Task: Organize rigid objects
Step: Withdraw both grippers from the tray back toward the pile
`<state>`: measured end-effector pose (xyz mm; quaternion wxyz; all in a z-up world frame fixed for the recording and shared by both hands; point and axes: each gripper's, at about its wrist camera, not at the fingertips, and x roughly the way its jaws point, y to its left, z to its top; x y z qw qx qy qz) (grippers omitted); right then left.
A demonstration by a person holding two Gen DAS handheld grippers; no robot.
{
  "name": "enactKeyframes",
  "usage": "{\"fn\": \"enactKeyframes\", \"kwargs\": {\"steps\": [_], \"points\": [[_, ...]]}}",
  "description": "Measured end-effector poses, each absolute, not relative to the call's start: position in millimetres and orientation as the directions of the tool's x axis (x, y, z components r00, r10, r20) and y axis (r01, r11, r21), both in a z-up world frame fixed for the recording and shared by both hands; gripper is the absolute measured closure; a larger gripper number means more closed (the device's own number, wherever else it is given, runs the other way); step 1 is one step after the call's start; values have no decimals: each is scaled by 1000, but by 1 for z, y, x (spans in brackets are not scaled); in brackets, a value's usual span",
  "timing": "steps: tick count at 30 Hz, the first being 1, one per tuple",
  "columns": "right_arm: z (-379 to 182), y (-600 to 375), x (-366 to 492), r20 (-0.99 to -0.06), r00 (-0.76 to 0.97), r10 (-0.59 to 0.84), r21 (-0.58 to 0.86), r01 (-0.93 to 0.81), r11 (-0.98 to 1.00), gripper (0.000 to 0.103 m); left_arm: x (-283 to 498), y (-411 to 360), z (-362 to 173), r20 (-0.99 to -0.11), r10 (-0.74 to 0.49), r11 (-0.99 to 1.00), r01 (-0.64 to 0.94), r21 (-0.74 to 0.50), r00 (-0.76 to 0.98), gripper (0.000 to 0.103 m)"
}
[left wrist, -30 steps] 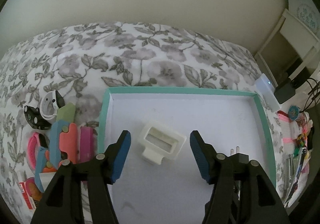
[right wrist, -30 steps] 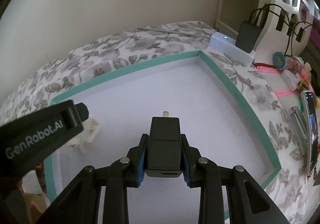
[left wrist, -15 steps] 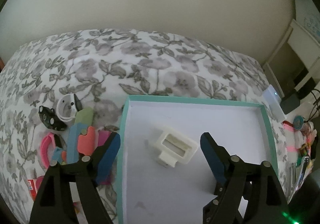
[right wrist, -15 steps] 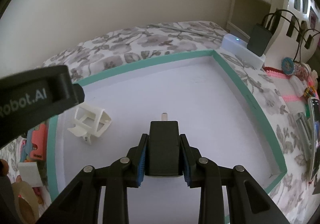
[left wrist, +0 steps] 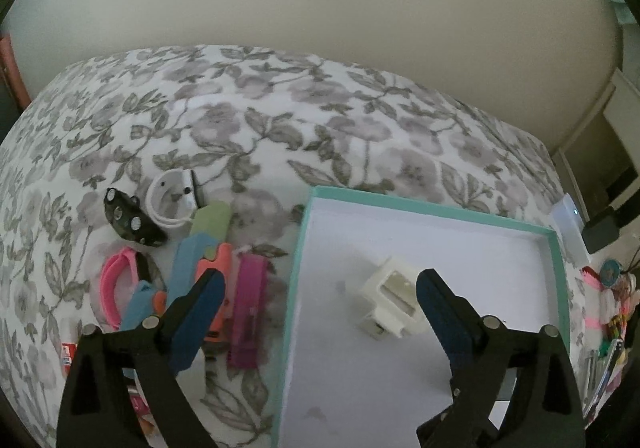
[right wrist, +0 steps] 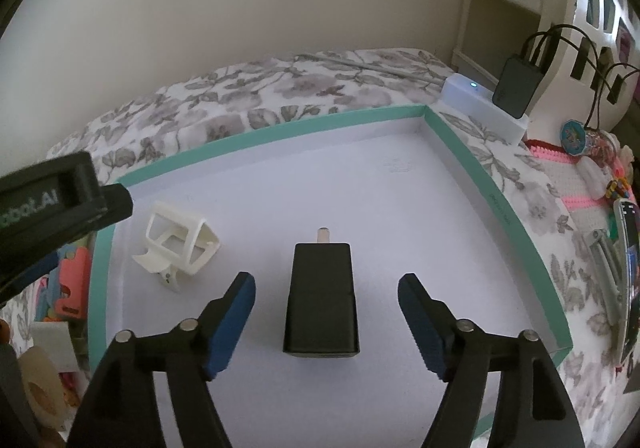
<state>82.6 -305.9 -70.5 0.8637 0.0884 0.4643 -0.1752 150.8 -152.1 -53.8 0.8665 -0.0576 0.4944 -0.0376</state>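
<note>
A teal-rimmed white tray [right wrist: 496,200] lies on a floral cloth. In the right wrist view a black plug adapter [right wrist: 321,298] lies flat on the tray floor between the jaws of my right gripper [right wrist: 326,318], which is open and not touching it. A white plastic bracket [right wrist: 180,244] lies in the tray's left part; it also shows in the left wrist view [left wrist: 390,298]. My left gripper [left wrist: 318,306] is open and empty, straddling the tray's left rim [left wrist: 294,288]. A pile of colourful objects [left wrist: 212,280] lies left of the tray.
A black clip [left wrist: 132,222] and a white ring-shaped piece [left wrist: 172,200] lie at the pile's far side. A white box with a lit dot [right wrist: 480,104] and a black charger [right wrist: 518,86] stand beyond the tray's far right corner. Pink items and a phone [right wrist: 630,268] lie at right.
My right gripper opened and let go of the black adapter, which now lies on the tray. My left gripper moved left and back, away from the white bracket.
</note>
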Motion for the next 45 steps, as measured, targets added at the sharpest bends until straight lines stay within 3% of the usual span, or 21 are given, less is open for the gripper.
{"fn": "enactKeyframes", "kwargs": {"steps": [6, 20, 25, 34, 45], "points": [[-74, -304, 82, -832, 513, -209, -1, 376, 927, 2, 151, -142, -56, -849, -106, 991, -20, -135, 518, 6], [-70, -303, 82, -825, 535, -183, 29, 363, 931, 0, 148, -125, -59, -848, -140, 981, -41, -187, 511, 6], [-55, -297, 81, -804, 570, -167, 48, 343, 938, 0, 141, -106, -42, -821, -105, 980, -84, -183, 561, 6], [-43, -274, 78, -789, 601, -124, 46, 260, 964, 0, 120, -84, -6, -767, -175, 968, -33, -248, 617, 6], [1, -229, 64, -742, 671, 6, 132, 136, 982, 0, 98, -13, 38, -778, -50, 984, -101, -145, 627, 6]]}}
